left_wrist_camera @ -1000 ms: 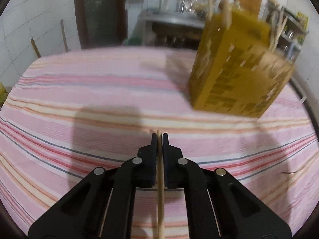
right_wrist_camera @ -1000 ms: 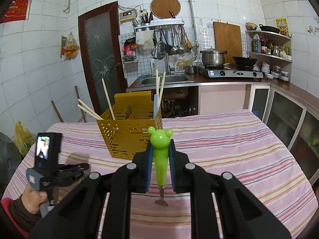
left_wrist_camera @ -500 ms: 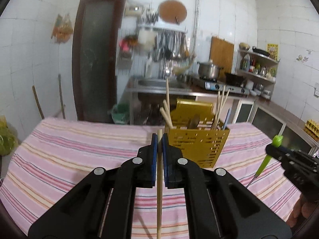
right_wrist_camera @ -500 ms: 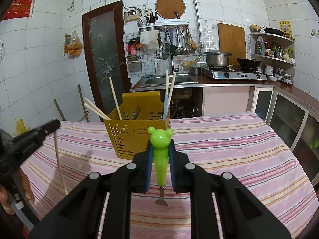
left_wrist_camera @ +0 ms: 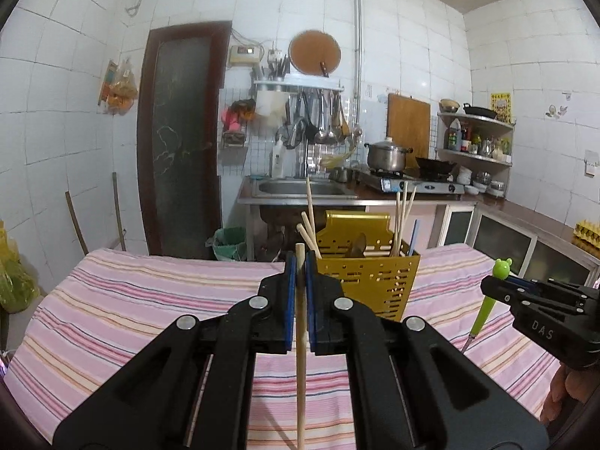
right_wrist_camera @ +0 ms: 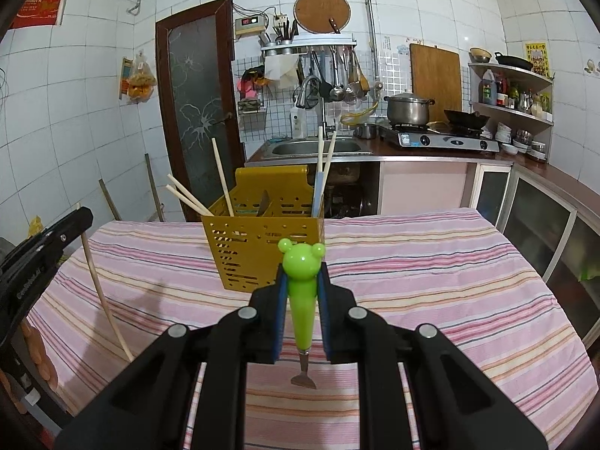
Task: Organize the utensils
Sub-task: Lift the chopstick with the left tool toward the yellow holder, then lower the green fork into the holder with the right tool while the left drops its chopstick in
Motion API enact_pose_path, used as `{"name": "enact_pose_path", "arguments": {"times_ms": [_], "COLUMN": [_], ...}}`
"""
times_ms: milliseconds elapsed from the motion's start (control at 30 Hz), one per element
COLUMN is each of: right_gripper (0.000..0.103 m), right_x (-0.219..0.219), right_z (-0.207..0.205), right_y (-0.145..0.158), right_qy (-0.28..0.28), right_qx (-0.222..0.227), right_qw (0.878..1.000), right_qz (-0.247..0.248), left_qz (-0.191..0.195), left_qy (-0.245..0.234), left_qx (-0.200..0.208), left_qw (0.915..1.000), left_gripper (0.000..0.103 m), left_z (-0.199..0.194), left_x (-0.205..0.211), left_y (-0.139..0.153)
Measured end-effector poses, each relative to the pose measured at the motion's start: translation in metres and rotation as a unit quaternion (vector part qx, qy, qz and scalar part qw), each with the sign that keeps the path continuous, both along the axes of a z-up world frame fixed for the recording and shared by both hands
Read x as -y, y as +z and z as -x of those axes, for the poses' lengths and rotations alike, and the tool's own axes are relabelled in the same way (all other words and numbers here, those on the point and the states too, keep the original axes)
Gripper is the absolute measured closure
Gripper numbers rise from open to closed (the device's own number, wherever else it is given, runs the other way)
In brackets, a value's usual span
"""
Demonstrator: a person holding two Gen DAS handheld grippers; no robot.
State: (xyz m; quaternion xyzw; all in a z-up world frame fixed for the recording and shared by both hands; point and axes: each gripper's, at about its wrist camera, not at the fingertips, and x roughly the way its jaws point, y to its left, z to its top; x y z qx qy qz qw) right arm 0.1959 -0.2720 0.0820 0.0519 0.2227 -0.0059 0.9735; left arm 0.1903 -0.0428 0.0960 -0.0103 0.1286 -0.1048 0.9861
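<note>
Chopstick pinched upright between pads of left gripper, held above striped tablecloth. Right gripper clamped on green bear-headed utensil, metal tip pointing down. Yellow holder stands on table at 12 o'clock from both grippers, near them but apart; more chopsticks lean inside it.

A pink striped tablecloth covers the table; the yellow utensil caddy stands on it.
</note>
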Motion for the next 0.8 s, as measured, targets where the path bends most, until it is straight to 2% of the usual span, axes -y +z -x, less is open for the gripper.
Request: {"name": "enact_pose_path", "arguments": {"times_ms": [267, 467, 800], "right_gripper": [0.087, 0.087, 0.087], "right_x": [0.001, 0.001, 0.001], "right_z": [0.005, 0.002, 0.000], "right_y": [0.014, 0.015, 0.009], "right_qy": [-0.003, -0.001, -0.001], "right_qx": [0.031, 0.031, 0.024], "right_qw": [1.000, 1.000, 1.000], "right_qz": [0.000, 0.002, -0.001], "left_qz": [0.016, 0.032, 0.032], "left_qy": [-0.004, -0.014, -0.019], "left_qx": [0.028, 0.023, 0.013], "left_qw": [0.9995, 0.9991, 0.9992], "left_gripper": [0.099, 0.099, 0.099], "left_z": [0.009, 0.002, -0.002], "left_x": [-0.008, -0.008, -0.005], "left_y": [0.020, 0.028, 0.026]}}
